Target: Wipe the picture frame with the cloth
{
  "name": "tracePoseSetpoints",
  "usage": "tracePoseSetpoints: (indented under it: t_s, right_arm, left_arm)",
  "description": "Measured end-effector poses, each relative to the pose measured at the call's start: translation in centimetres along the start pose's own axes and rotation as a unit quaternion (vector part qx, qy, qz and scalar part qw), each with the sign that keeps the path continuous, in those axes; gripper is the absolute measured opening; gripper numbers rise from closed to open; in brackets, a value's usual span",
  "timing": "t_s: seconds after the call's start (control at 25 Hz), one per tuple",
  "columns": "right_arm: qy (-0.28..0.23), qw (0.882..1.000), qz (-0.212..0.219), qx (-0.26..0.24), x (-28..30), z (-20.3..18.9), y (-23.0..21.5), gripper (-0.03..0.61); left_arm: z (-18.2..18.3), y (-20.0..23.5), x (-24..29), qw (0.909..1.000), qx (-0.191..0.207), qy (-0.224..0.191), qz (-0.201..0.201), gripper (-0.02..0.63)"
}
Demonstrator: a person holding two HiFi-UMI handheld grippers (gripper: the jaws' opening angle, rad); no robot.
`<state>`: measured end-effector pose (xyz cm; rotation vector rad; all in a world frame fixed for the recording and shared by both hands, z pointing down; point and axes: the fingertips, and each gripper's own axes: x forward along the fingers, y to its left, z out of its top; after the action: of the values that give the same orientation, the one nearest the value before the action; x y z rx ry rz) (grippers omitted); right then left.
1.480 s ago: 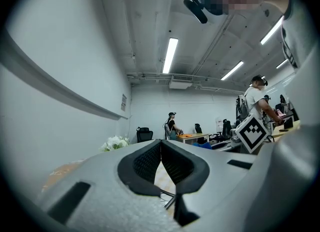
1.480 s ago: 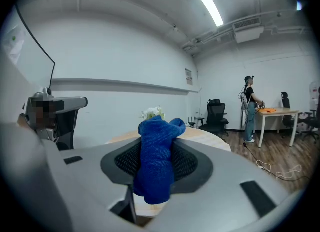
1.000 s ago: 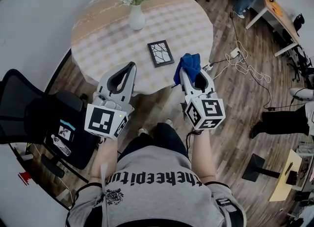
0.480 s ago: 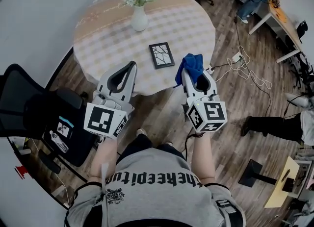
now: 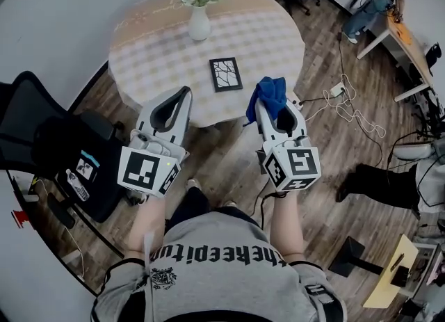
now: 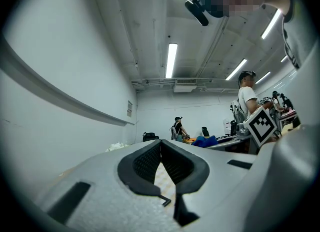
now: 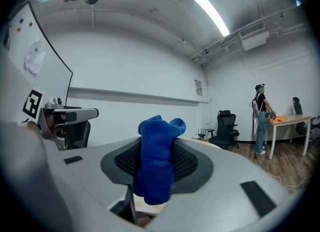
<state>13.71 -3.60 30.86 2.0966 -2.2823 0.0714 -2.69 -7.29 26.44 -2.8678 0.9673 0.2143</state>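
A small black picture frame (image 5: 226, 74) with a white branching print lies flat on the round table (image 5: 153, 56), near its front edge. My right gripper (image 5: 270, 98) hovers just off the table's front right edge, shut on a blue cloth (image 5: 270, 94) that bunches up between its jaws; the same blue cloth (image 7: 158, 162) fills the right gripper view. My left gripper (image 5: 185, 94) is held at the table's front edge, left of the frame, its jaws shut with nothing between them. The left gripper (image 6: 161, 144) points level across the tabletop.
A white vase of flowers (image 5: 199, 9) stands at the table's far side. A black office chair (image 5: 62, 150) sits left of me. White cables and a power strip (image 5: 341, 94) lie on the wooden floor at right. People stand by desks (image 5: 396, 32) beyond.
The head view has shifted slightly, so the table and frame sit a little further right and up. Both grippers keep their pose and their hold.
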Motion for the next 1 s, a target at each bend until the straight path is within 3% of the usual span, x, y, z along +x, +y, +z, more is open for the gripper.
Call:
tracePoseSetpoints:
  t_s: [1.0]
  right_arm:
    - [-0.021, 0.998, 0.052, 0.001, -10.0, 0.1, -0.9, 0.149]
  left_arm:
    - [2.9, -9.9, -5.9, 0.9975, 0.03, -0.01, 0.062, 0.017]
